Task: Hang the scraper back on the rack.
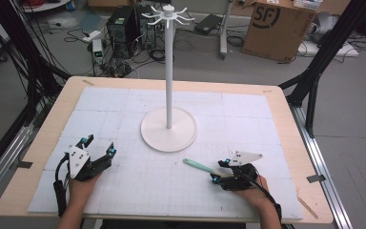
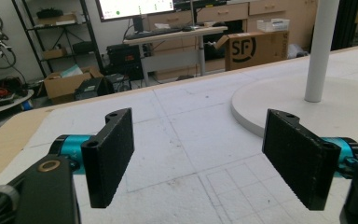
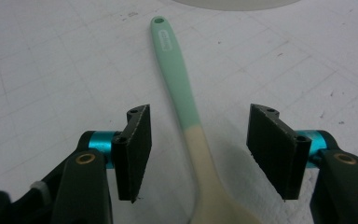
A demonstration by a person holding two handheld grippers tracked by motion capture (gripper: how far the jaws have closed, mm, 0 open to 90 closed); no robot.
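The right gripper's (image 3: 196,154) jaws stand apart astride the mint-and-cream spoon (image 3: 186,112), pads not touching it; it lies flat on the white mat (image 1: 124,191) near the hook stand (image 1: 168,130). Close squarely on the neck (centred, or it twists). The left gripper (image 2: 200,154) rests open, low and level.

Matt mint-and-cream spoon (image 3: 192,126), smooth, silicone-looking. Black jaw pads (image 2: 113,154) finely ribbed, teal metal collars (image 3: 100,142) gleaming. White foam-like mat (image 1: 124,114) rough, scuffed; stand (image 1: 168,125) glossy plastic at twelve o'clock.
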